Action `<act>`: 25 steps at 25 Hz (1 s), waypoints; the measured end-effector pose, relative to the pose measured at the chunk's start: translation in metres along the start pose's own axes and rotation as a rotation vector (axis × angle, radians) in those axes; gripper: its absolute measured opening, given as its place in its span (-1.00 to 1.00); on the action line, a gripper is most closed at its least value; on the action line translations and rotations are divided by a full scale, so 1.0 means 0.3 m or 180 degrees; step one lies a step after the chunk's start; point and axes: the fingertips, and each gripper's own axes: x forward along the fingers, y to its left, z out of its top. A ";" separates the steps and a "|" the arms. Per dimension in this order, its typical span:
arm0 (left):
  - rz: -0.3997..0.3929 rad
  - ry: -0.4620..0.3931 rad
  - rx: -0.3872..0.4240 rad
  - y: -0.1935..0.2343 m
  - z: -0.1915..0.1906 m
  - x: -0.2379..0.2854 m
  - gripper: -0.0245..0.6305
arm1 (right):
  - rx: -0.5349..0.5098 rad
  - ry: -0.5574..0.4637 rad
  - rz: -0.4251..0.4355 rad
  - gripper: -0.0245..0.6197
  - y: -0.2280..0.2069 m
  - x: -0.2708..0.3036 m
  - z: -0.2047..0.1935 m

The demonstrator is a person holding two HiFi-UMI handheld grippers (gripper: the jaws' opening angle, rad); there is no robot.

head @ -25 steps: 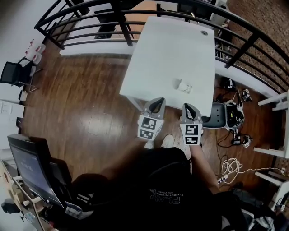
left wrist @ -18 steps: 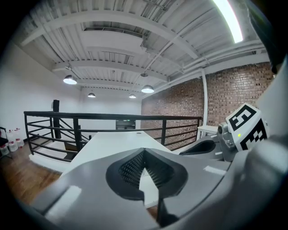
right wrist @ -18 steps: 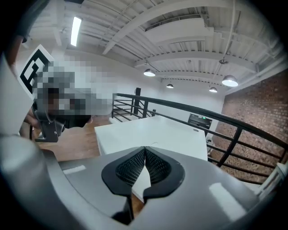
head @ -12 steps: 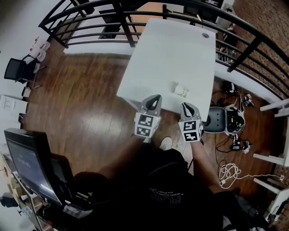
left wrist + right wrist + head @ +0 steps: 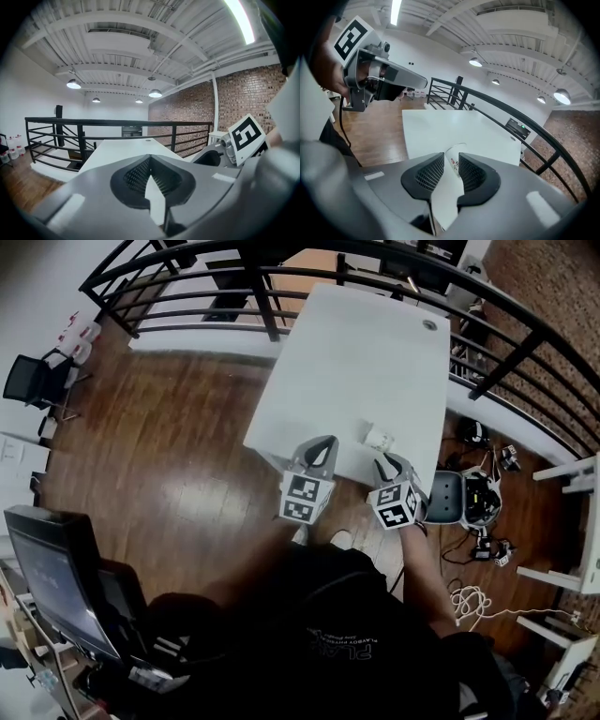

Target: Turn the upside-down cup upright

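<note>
Head view: a white desk stands on a wooden floor, with a black railing along its far and right sides. The cup, made of white paper, rests on the desk close to the near edge, right of that edge's middle. No view shows clearly whether it stands upside down.

The left gripper is over the near edge of the desk, about at that edge's middle. In the left gripper view its jaws meet at the tips, with nothing between them.

The right gripper is over the near edge of the desk, right of its middle. In the right gripper view its jaws have just been opening. They now stand slightly apart, and the cup shows in the gap at the jaw tips. The pads do not press on it.
</note>
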 end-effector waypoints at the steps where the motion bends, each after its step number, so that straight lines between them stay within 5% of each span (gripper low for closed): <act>1: -0.0009 0.0010 -0.0001 0.005 -0.005 -0.003 -0.93 | -0.0082 0.0065 0.0014 -0.58 0.001 0.015 0.000; 9: -0.0026 0.0049 -0.0021 0.002 -0.043 -0.013 -0.93 | -0.0581 0.0540 0.0140 -0.33 -0.021 0.135 -0.046; 25: 0.0365 0.0071 -0.0236 0.159 -0.097 -0.065 -0.93 | -0.1109 0.1039 0.0237 0.01 -0.034 0.268 -0.089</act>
